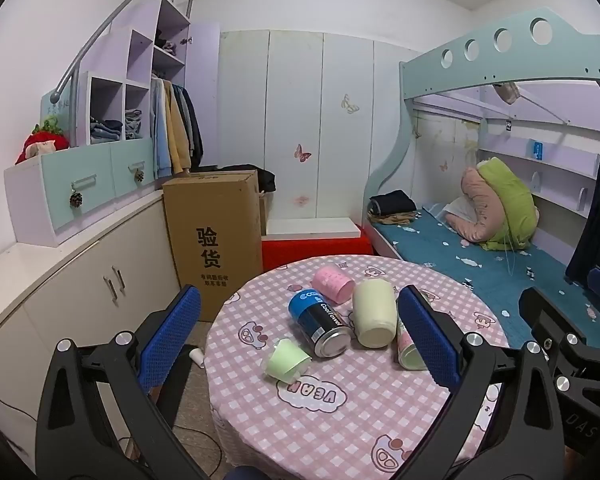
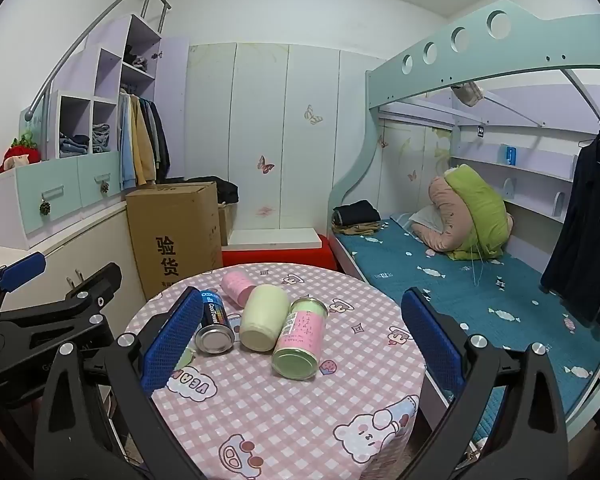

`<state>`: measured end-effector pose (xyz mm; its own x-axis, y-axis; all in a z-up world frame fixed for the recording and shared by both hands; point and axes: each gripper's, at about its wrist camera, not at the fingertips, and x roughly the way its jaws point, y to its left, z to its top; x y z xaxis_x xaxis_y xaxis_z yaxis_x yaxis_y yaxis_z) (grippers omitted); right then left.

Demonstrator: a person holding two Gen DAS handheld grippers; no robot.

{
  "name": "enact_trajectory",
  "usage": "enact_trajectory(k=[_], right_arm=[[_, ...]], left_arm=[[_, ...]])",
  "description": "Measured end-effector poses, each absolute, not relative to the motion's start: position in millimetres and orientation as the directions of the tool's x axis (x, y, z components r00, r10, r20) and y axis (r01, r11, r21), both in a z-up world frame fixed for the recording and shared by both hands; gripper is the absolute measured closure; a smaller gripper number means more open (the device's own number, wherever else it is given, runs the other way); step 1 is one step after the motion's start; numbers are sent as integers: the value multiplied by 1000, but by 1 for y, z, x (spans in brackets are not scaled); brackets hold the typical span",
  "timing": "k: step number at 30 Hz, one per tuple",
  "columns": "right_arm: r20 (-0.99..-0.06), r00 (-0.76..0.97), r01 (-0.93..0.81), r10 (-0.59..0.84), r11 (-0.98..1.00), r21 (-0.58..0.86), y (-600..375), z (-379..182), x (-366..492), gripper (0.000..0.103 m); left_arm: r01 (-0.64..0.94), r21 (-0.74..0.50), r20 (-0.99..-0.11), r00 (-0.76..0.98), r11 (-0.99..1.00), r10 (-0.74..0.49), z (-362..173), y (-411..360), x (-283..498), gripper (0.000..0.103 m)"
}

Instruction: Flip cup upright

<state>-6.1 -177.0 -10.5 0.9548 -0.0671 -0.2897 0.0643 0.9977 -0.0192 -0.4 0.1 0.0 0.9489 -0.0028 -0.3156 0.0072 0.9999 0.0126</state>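
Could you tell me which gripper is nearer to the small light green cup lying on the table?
Left. The left gripper frames the light green cup between its open fingers. The right gripper sits further right, centred on the pink-labelled bottle, with the cup mostly hidden behind its left finger.

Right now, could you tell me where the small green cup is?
In the left wrist view, the small green cup lies tipped over left of the blue can.
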Motion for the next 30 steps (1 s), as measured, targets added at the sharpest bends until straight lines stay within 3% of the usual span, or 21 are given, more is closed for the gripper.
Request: enact_trajectory(k=[30], right_arm=[[-305,950,62,-62,998,-10,-177,-23,1,7]], left_arm=[[7,14,-322,947,1000,-2,-3,-2,1,5]])
